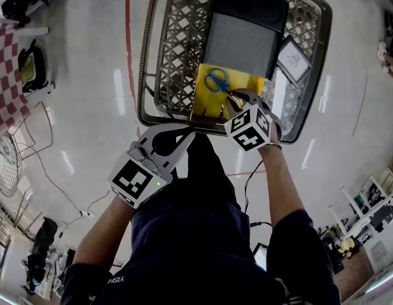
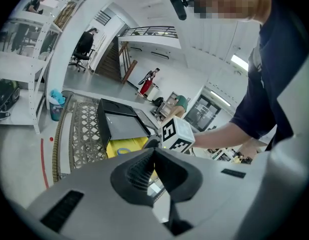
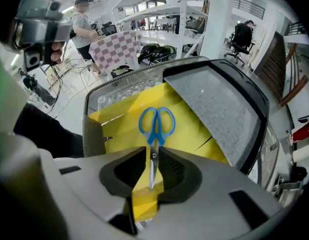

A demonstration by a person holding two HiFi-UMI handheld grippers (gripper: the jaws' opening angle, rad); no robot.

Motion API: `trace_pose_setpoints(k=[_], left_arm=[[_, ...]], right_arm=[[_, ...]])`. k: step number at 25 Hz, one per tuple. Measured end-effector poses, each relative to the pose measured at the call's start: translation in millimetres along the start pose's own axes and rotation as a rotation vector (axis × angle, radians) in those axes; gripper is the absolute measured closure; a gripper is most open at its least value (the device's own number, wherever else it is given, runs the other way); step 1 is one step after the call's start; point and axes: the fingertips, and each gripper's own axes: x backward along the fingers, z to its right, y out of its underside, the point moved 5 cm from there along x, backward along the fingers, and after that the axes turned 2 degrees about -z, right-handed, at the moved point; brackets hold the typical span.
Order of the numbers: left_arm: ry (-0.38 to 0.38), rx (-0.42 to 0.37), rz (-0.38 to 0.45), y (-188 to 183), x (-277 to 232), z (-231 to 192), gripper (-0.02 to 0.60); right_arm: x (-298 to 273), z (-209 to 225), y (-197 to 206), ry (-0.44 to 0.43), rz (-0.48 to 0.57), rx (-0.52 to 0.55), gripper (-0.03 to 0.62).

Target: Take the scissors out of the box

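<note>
- Wire-lattice basket (image 1: 177, 43) stands on the pale floor (image 1: 88, 75). Inside it is a box (image 1: 206, 103) with a yellow inner face and a dark grey lid (image 1: 244, 40) swung back.
- Scissors (image 3: 156, 126), blue handles: they lie on the yellow face inside the box. The handles point away from the right hand-held gripper (image 3: 151, 156) and the blades point toward it.
- Right hand-held gripper: reaches into the near end of the box. Its jaws are clenched on the scissor blades, just below the pivot screw. The blades run down the narrow slot between the two dark pads.
- Left hand-held gripper (image 2: 154, 151): jaws pressed together, nothing between them. In the head view it is outside the basket, near the closest rim. Contact with the rim cannot be told.
- Scissors are not yet lifted clear of the box.
</note>
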Motion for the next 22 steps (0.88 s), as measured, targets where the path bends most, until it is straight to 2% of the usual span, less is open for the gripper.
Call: trace_pose_setpoints(k=[8,22], left_arm=[[0.000,0.035,0.003,8.6,5.3,-5.3,0.557],[0.000,0.040,0.006,7.5,8.9,-12.6,0.557]], right_arm=[[-17.2,2.1,-0.2,-0.003,-0.082,0.013,0.473],[-26.9,2.9,-0.7,-0.014,-0.124,0.009,0.507]])
